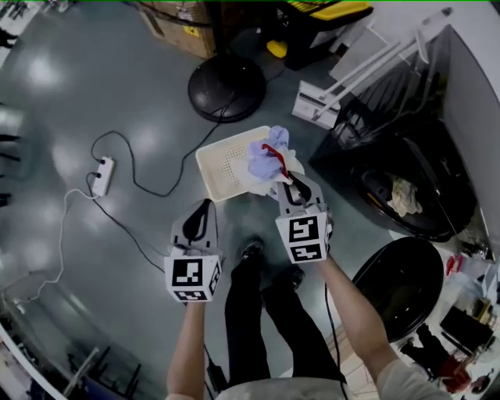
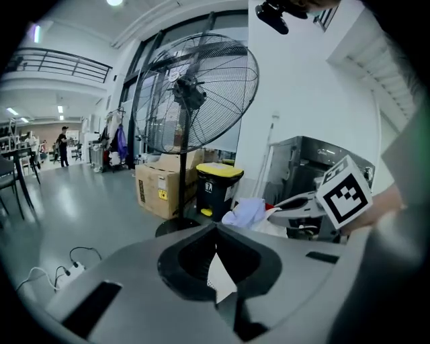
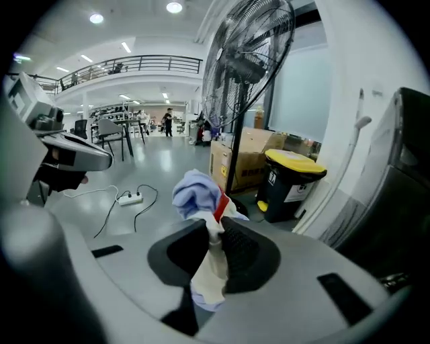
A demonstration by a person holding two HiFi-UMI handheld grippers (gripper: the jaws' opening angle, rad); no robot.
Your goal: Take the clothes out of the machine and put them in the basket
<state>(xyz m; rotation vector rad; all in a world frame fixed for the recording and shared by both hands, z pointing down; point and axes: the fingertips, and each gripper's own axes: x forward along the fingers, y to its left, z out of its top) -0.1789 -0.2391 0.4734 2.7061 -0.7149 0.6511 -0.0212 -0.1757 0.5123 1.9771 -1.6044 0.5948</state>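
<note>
The floor [image 1: 94, 70] is smooth, grey and glossy and throws back the ceiling lights. At 9 o'clock in the head view a white power strip [image 1: 102, 175] lies on it, its dark cable looping toward the middle. The left gripper [image 1: 205, 205] hovers just below centre, at about 7 o'clock. Its tips are brought together and grip nothing.

At 12 o'clock stands the round black base of a fan [image 1: 226, 86], with cardboard boxes [image 1: 183, 30] and a yellow-lidded bin [image 1: 320, 19] behind it. The white basket [image 1: 215, 160] sits on the floor just above centre.

The right gripper [image 1: 286, 181] is clamped on a bundle of clothes [image 1: 268, 156], pale blue and white with a red strip, at the basket's right-hand end. Whether the bundle touches the basket cannot be told.

At 3 o'clock the dark machine [image 1: 375, 168] stands open with a light cloth [image 1: 403, 195] in its drum. Its round black door [image 1: 402, 281] is swung out at 4 o'clock.

The gripper views show a tall hall with a railed balcony [image 3: 127, 64].
</note>
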